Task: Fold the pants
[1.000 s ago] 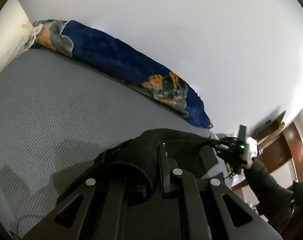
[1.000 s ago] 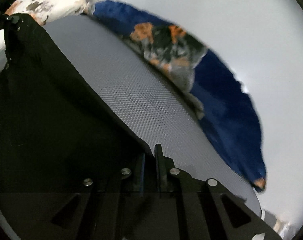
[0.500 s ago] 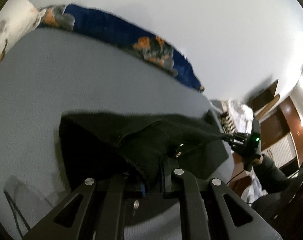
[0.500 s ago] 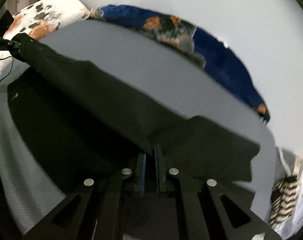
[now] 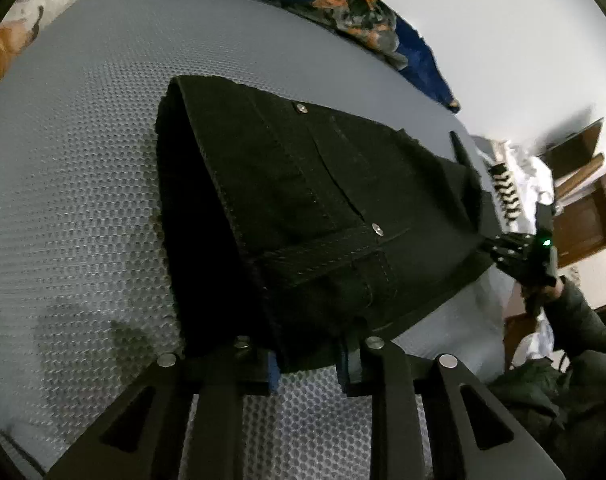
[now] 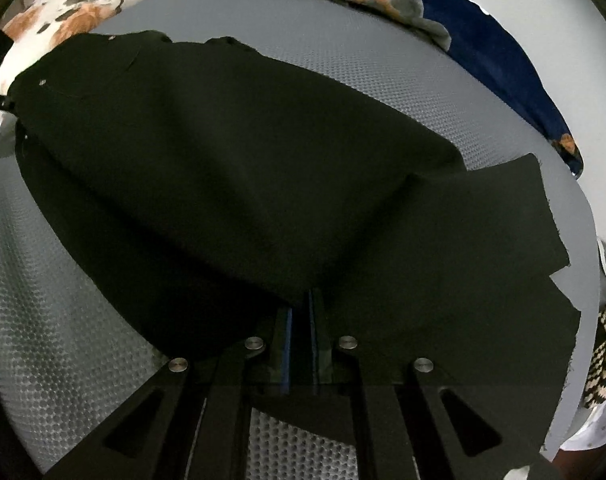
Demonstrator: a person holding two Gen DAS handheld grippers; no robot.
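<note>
Black pants (image 5: 311, 216) lie spread on a grey honeycomb mattress (image 5: 75, 184). In the left wrist view the waistband end with two metal rivets faces me. My left gripper (image 5: 309, 364) has its jaws parted around the waistband edge, with cloth between them. My right gripper (image 6: 301, 320) is shut on the leg fabric of the pants (image 6: 231, 160). It also shows in the left wrist view (image 5: 523, 256), at the far right, holding the other end.
A blue floral blanket (image 6: 483, 52) runs along the far edge against the white wall. A floral pillow (image 6: 75, 4) lies at the far left. A zigzag-patterned cloth (image 6: 603, 356) and wooden furniture (image 5: 583, 208) are beyond the mattress's right edge.
Both grippers have come down toward the mattress with the pants. The pants, earlier hanging between them, now lie spread flat. The left jaws have opened wider.
</note>
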